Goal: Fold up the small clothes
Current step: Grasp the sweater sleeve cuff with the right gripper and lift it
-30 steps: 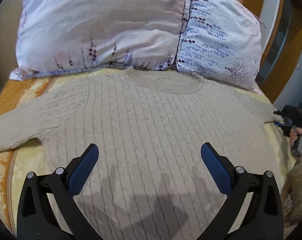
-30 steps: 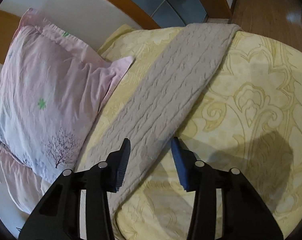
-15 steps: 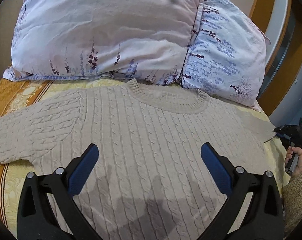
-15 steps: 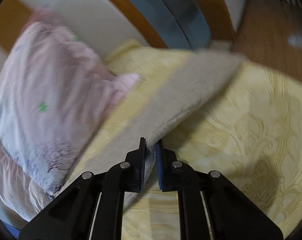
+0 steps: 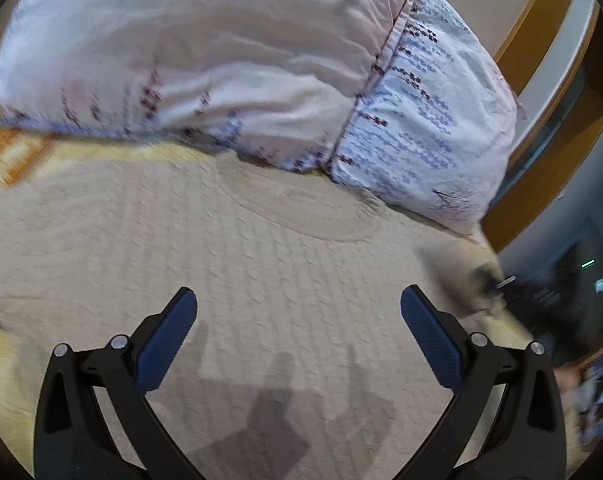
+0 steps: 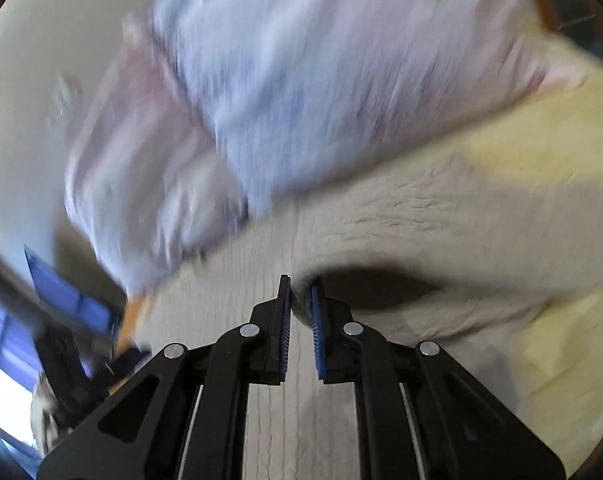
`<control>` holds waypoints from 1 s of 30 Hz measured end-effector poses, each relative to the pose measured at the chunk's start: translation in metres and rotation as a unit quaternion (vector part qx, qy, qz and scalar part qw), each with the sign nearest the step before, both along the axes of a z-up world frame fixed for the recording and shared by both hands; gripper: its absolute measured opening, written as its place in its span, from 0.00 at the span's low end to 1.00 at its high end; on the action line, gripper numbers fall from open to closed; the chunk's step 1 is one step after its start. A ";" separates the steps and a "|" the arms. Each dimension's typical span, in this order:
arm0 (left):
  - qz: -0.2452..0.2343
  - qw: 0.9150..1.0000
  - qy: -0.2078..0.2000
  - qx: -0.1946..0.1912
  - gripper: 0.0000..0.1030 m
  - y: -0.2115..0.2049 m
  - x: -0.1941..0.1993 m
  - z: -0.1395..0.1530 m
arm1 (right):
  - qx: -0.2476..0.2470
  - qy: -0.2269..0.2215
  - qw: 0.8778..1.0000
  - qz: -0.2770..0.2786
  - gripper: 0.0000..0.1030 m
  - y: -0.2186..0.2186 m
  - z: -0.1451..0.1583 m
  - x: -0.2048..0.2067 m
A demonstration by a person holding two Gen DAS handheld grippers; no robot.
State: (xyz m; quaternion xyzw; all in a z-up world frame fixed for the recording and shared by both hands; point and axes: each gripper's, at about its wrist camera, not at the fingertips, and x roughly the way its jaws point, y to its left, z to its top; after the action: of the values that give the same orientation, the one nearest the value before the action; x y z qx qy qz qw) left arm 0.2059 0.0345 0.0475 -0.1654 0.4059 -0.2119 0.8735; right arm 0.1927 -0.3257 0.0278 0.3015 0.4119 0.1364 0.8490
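A beige cable-knit sweater (image 5: 229, 264) lies flat on the yellow bed, its collar toward the pillows. My left gripper (image 5: 297, 316) is wide open and empty, hovering over the sweater's chest. My right gripper (image 6: 300, 300) is shut on the sweater's right sleeve (image 6: 441, 232) and holds it lifted and curled over the sweater body (image 6: 229, 300), with a dark shadow under the fold. In the left wrist view the right gripper is a dark blur at the sweater's right edge (image 5: 489, 284). Both views are motion-blurred.
Two floral pillows (image 5: 205, 56) (image 5: 433, 120) lie against the headboard just beyond the collar. The yellow patterned bedspread (image 6: 561, 340) shows to the right. A wooden bed frame (image 5: 541, 148) runs along the right side. A blue screen (image 6: 61, 300) glows at far left.
My right gripper closed on the sleeve, lifted it and swung it inward over the sweater body. My left gripper stayed open and moved closer toward the collar and pillows.
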 end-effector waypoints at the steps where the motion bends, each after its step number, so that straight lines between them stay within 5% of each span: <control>1: -0.006 1.000 0.008 -0.019 0.98 0.001 0.002 -0.002 | 0.002 0.014 1.000 0.010 0.11 0.007 -0.008 0.001; 4: -0.011 0.999 0.023 -0.048 0.98 0.004 0.003 -0.006 | 0.064 0.052 0.997 -0.001 0.17 0.000 -0.024 -0.002; 6: -0.009 0.998 0.022 -0.051 0.98 0.007 0.003 -0.005 | 0.093 0.056 0.994 -0.032 0.43 -0.015 -0.020 -0.005; 8: -0.008 0.998 0.021 -0.056 0.98 0.011 0.005 -0.004 | 0.098 0.042 0.992 -0.072 0.51 -0.033 -0.012 -0.012; 16: 0.000 0.997 0.025 -0.069 0.97 0.025 0.012 -0.003 | 0.109 0.056 0.974 -0.189 0.44 -0.087 -0.015 -0.012; 20: 0.003 0.997 0.029 -0.069 0.95 0.032 0.014 -0.004 | 0.053 0.059 0.972 -0.220 0.14 -0.091 -0.011 -0.011; 26: 0.029 0.993 0.051 -0.104 0.92 0.055 0.020 -0.007 | -0.047 -0.033 0.992 -0.111 0.11 -0.017 0.055 0.010; 30: 0.048 0.986 0.059 -0.145 0.88 0.069 0.019 -0.012 | -0.059 -0.048 0.994 0.074 0.12 0.095 0.068 0.030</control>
State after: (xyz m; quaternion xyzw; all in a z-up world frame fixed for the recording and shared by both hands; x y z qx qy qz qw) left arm 0.2249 0.1040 0.0355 -0.3222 0.4136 -0.2159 0.8237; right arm 0.2228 -0.2308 0.0955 0.2125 0.3987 0.1886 0.8719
